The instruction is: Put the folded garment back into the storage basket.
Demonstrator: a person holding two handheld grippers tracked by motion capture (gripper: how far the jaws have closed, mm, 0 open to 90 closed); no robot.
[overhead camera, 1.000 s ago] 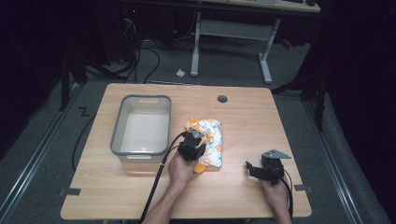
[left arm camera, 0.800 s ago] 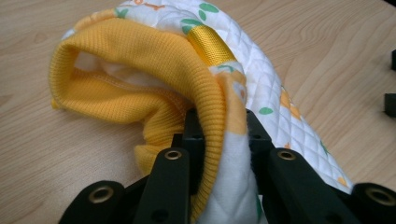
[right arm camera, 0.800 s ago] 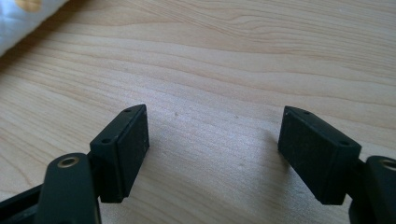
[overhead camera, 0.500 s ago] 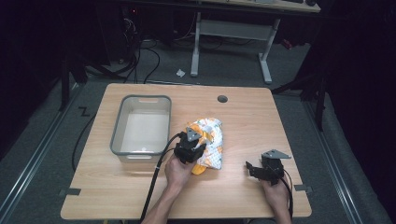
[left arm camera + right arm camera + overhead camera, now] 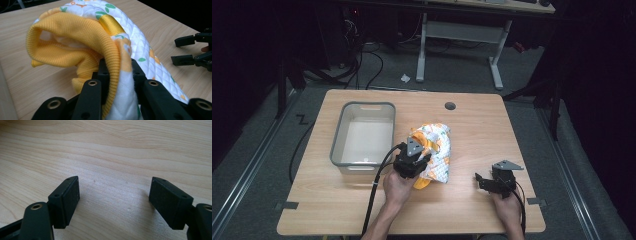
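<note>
- The garment (image 5: 435,150), quilted white with yellow ribbed trim, lay mid-desk, just right of the bin (image 5: 343,130), its long axis running away from the person.
- The left gripper (image 5: 119,72) was closed on its near yellow edge, fabric pinched between the fingers (image 5: 103,72); the bin was probably the destination, to that hand's left.
- The right gripper (image 5: 113,200) stood wide open, holding nothing, well apart over bare desk (image 5: 112,150).
- No readable writing.
</note>
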